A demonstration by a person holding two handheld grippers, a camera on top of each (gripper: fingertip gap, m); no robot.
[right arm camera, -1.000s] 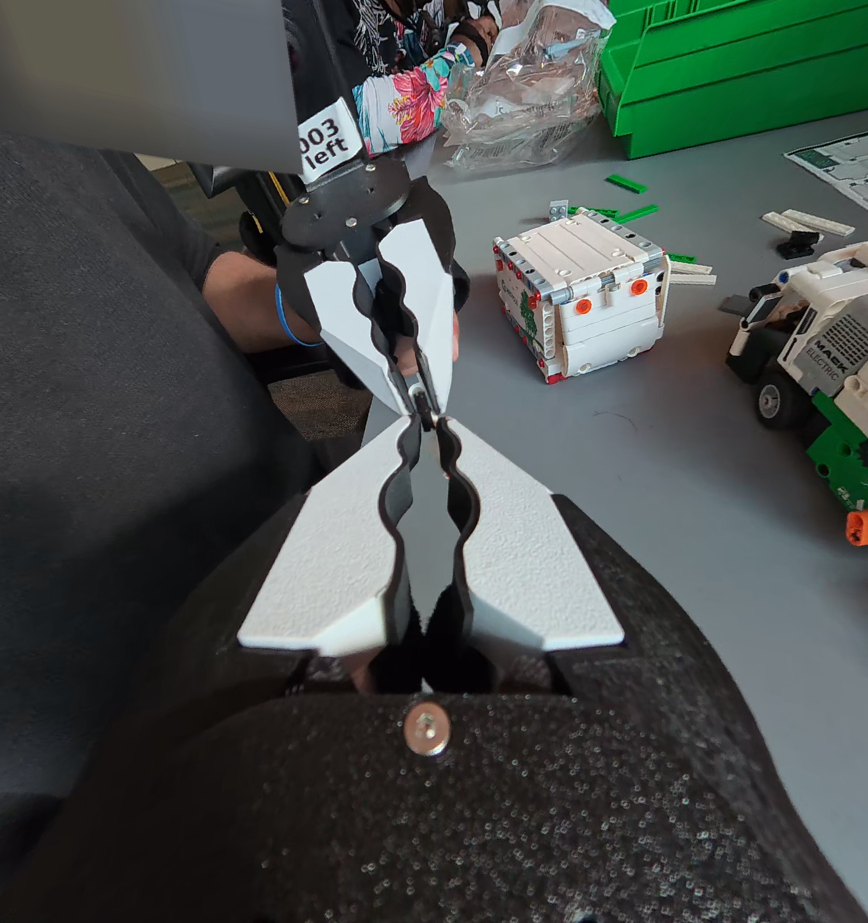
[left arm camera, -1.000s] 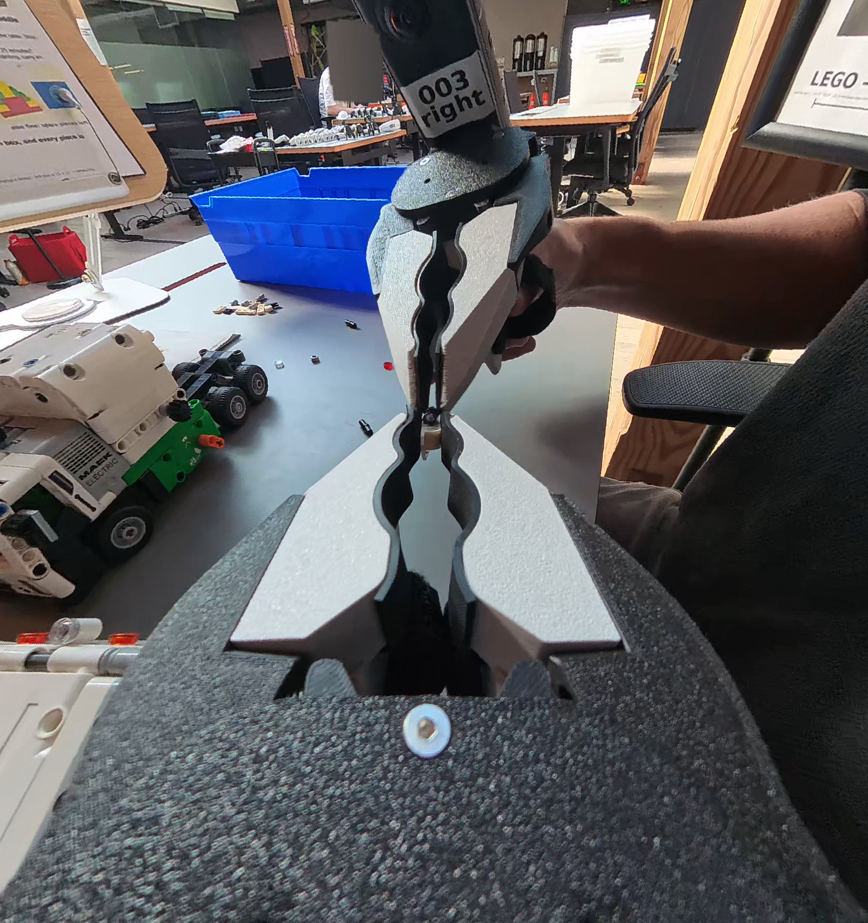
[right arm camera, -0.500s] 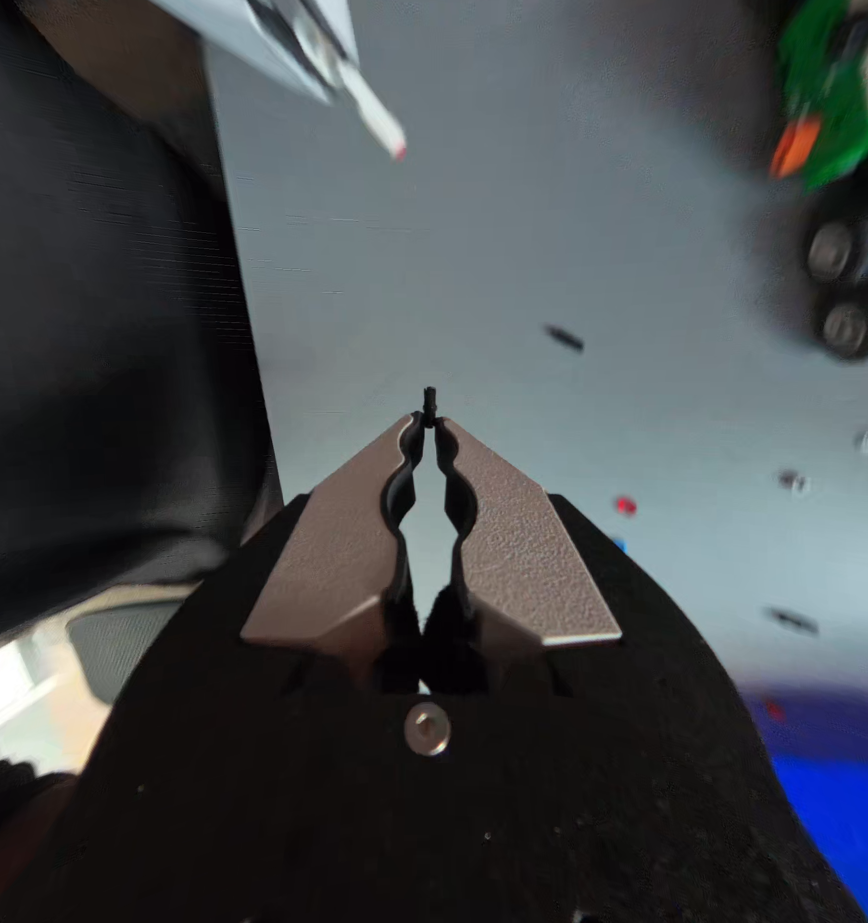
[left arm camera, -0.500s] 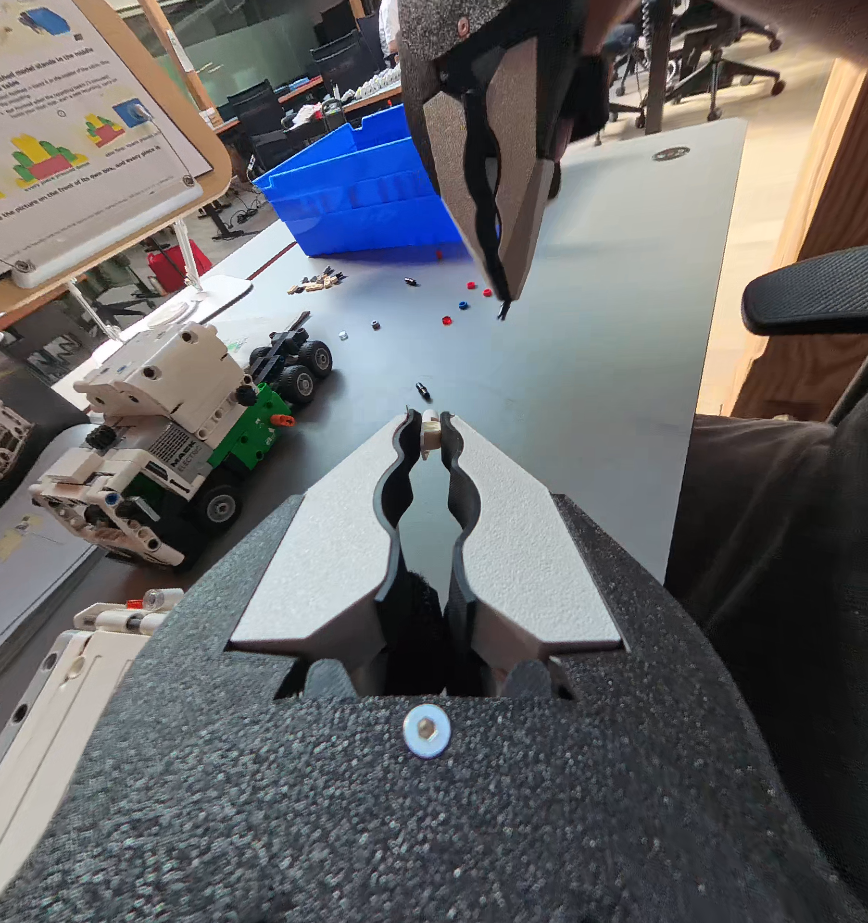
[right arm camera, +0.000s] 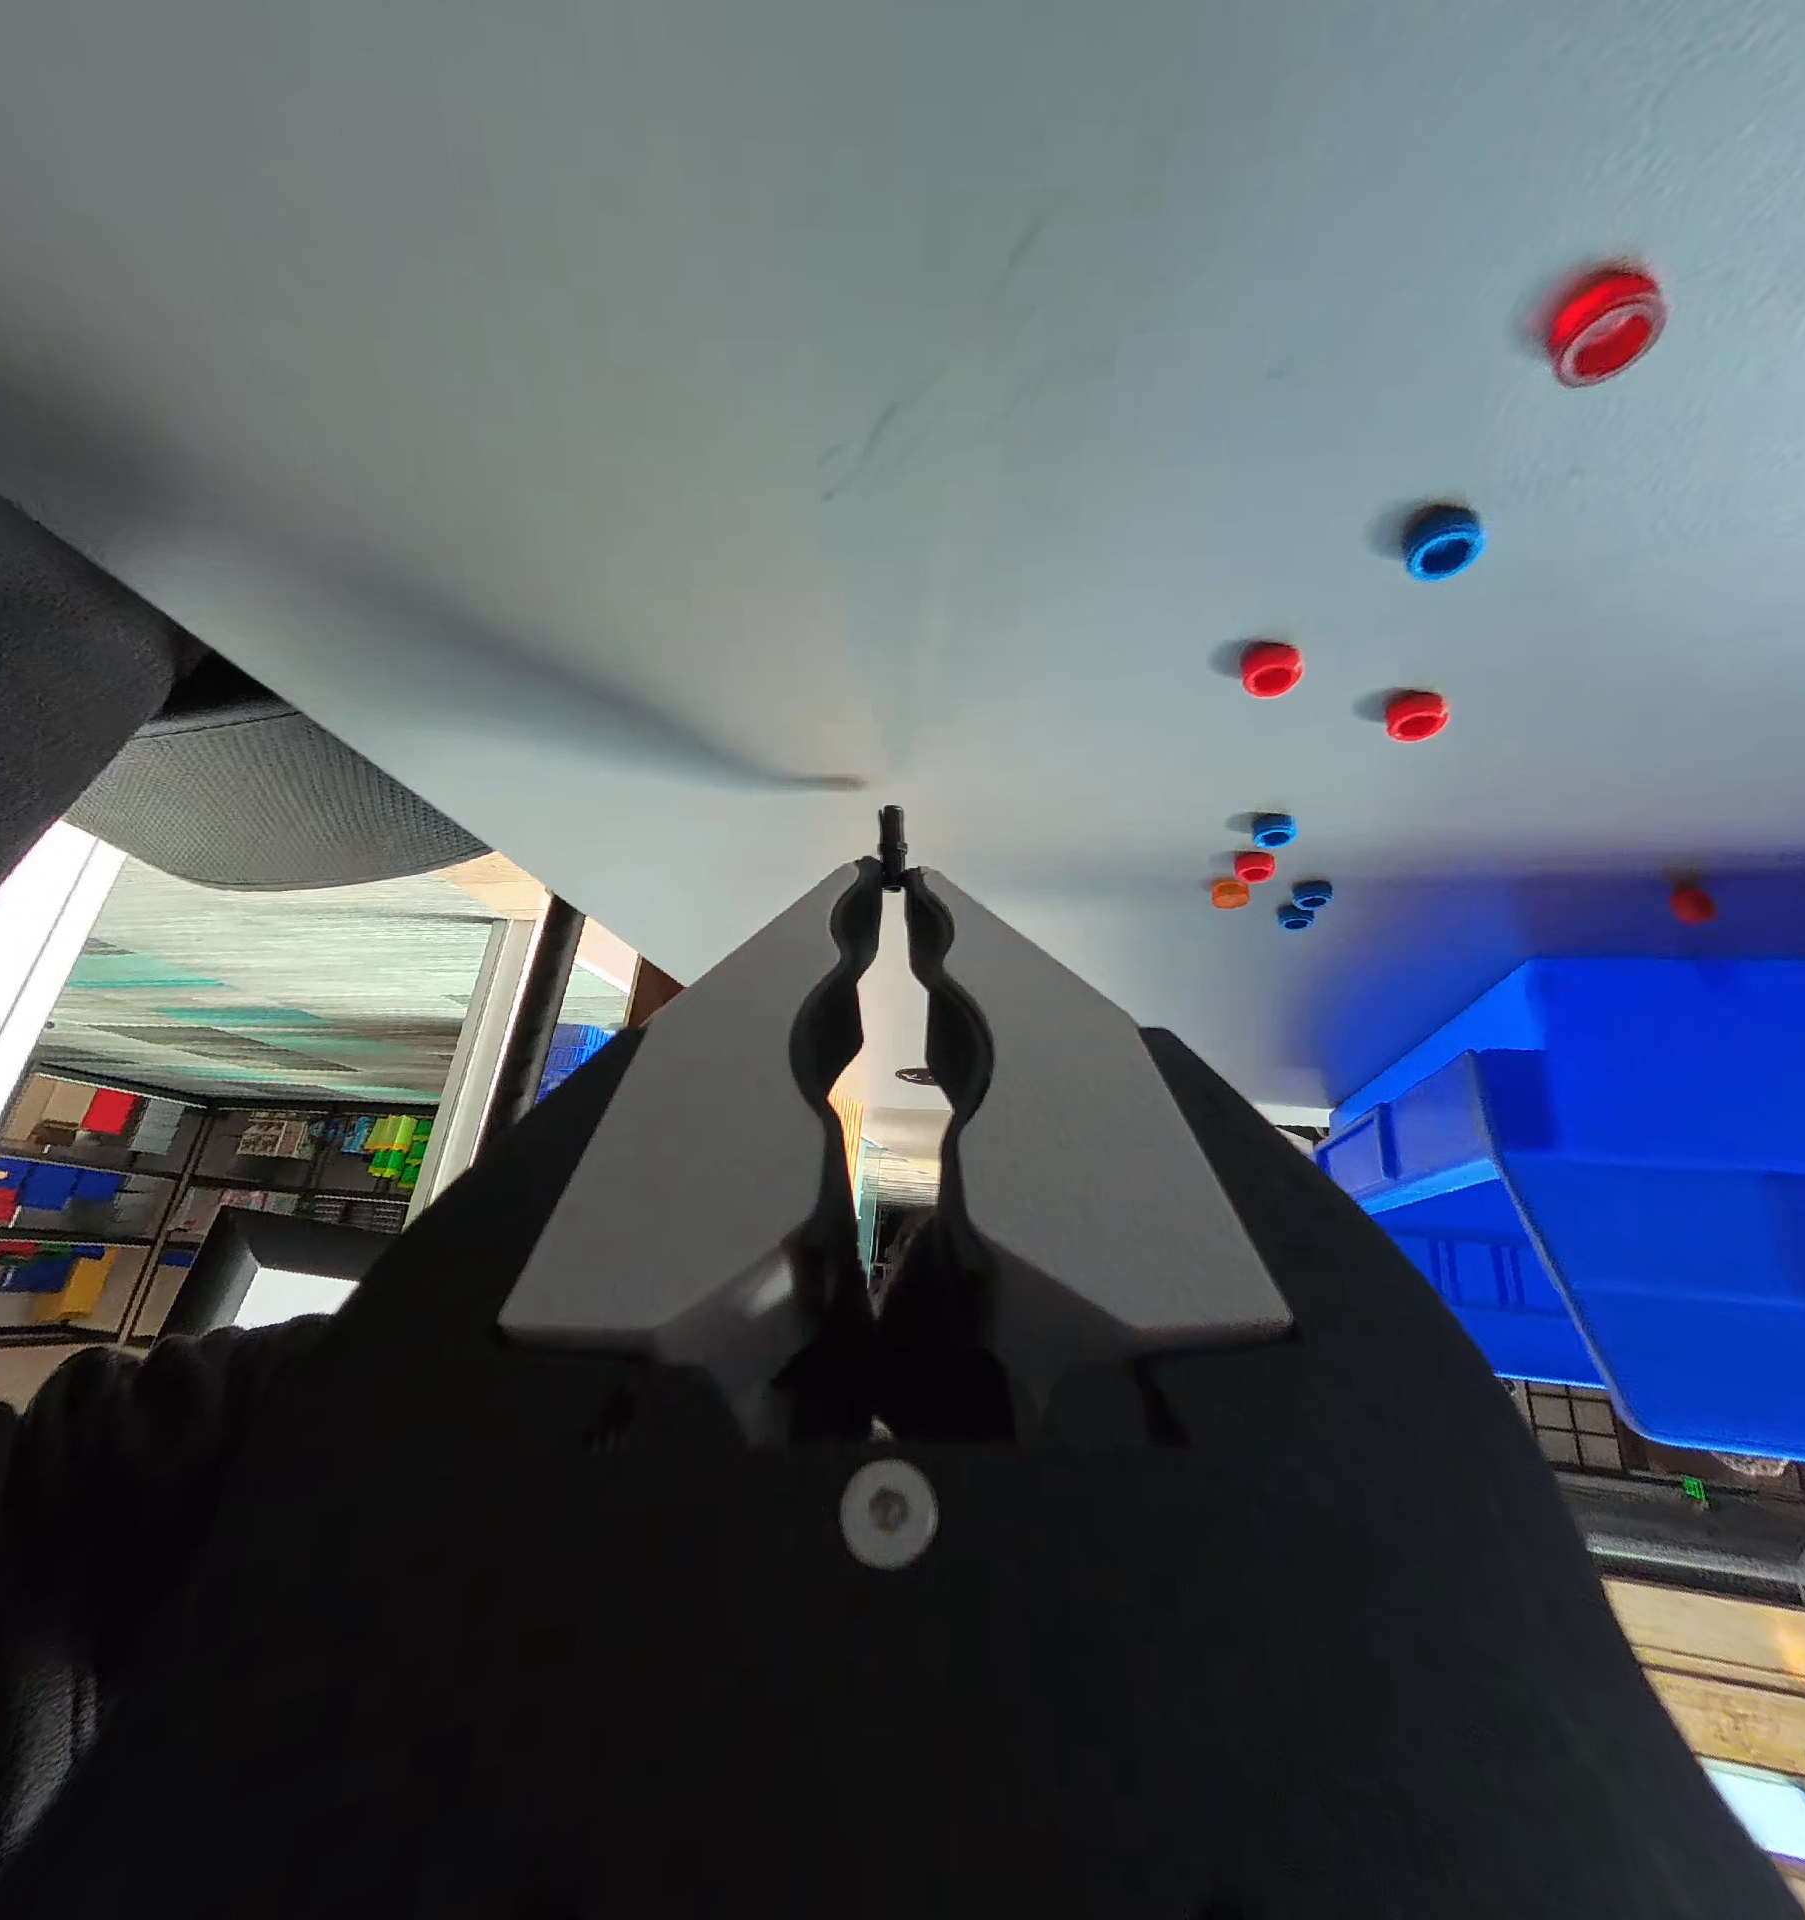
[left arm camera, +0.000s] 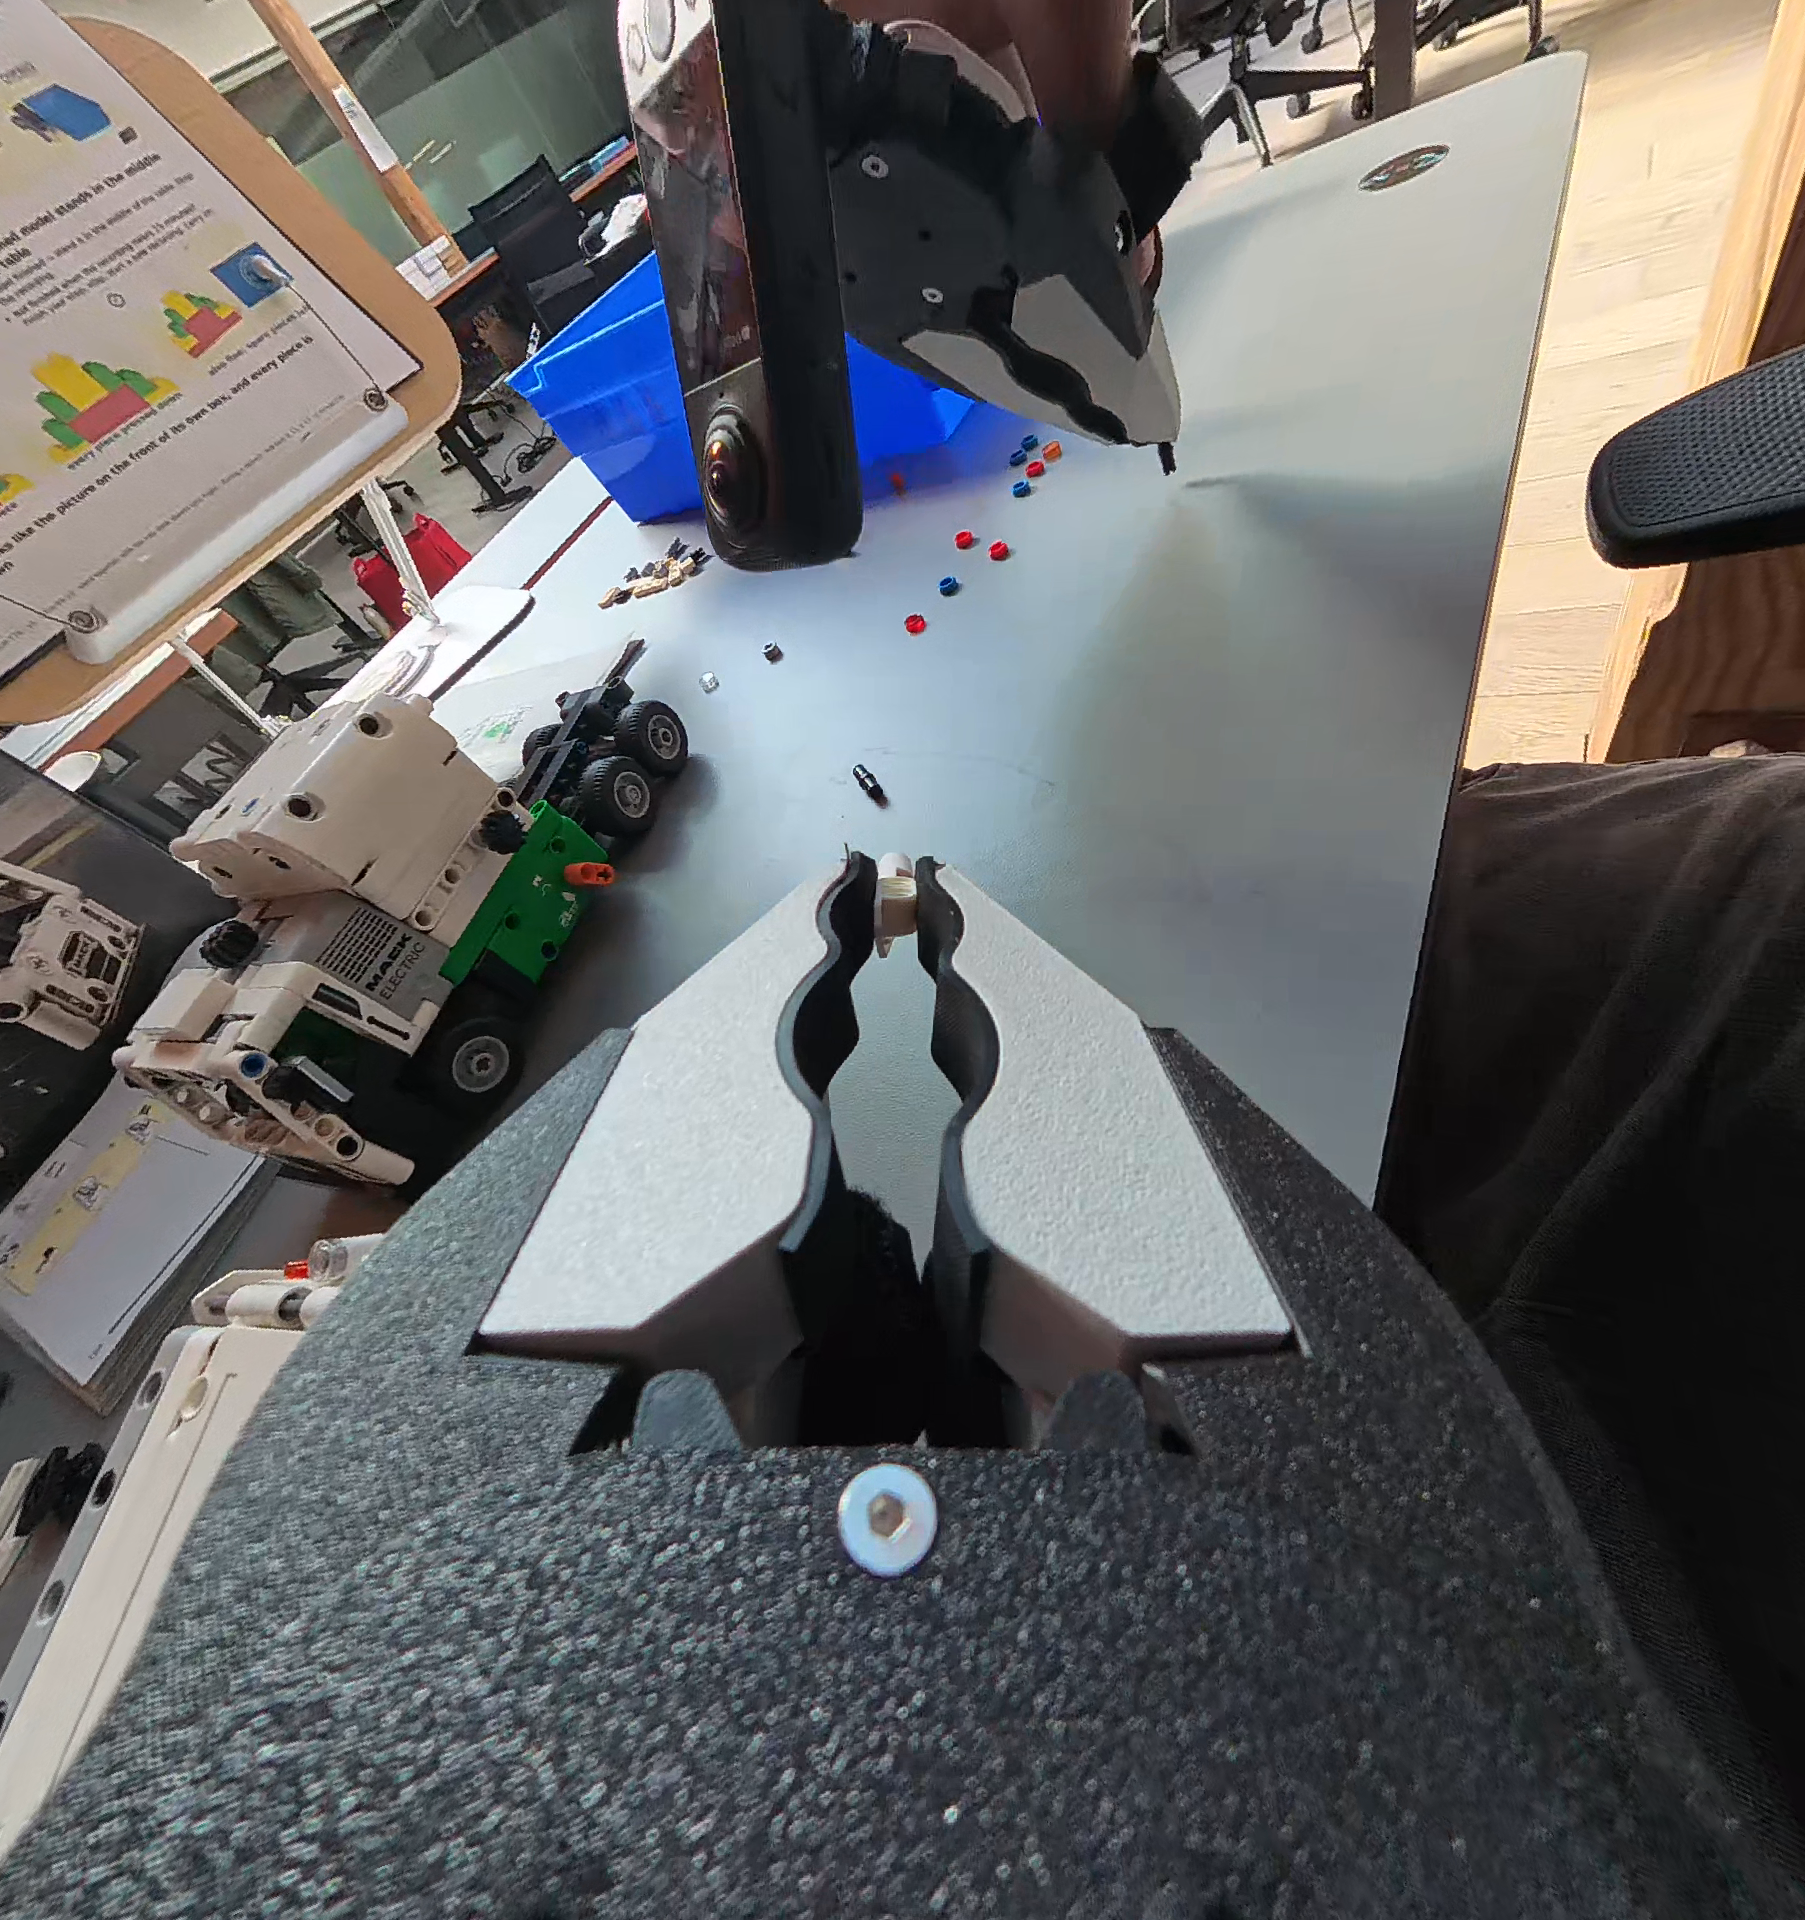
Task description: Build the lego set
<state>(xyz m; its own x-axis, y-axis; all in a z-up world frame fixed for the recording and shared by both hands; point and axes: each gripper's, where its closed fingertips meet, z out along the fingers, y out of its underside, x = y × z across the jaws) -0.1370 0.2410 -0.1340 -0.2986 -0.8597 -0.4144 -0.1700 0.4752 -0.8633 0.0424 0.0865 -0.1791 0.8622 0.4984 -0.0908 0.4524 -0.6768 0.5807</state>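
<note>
The small black pin point(right arm camera: 893, 844) sits pinched in the right tool point(right arm camera: 890, 883), held above the far tabletop point(right arm camera: 669, 364) near the loose red and blue studs point(right arm camera: 1270, 667). The left tool point(left arm camera: 893, 883) grips a pale bush point(left arm camera: 894, 896) nearer in. The pin's seating seems shallow; bring both together slowly, axes aligned, before pressing.

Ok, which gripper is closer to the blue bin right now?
Right. The right gripper hangs above the table just beside the blue bin, over the small round studs. The left gripper sits well back, near the table's front edge.
</note>
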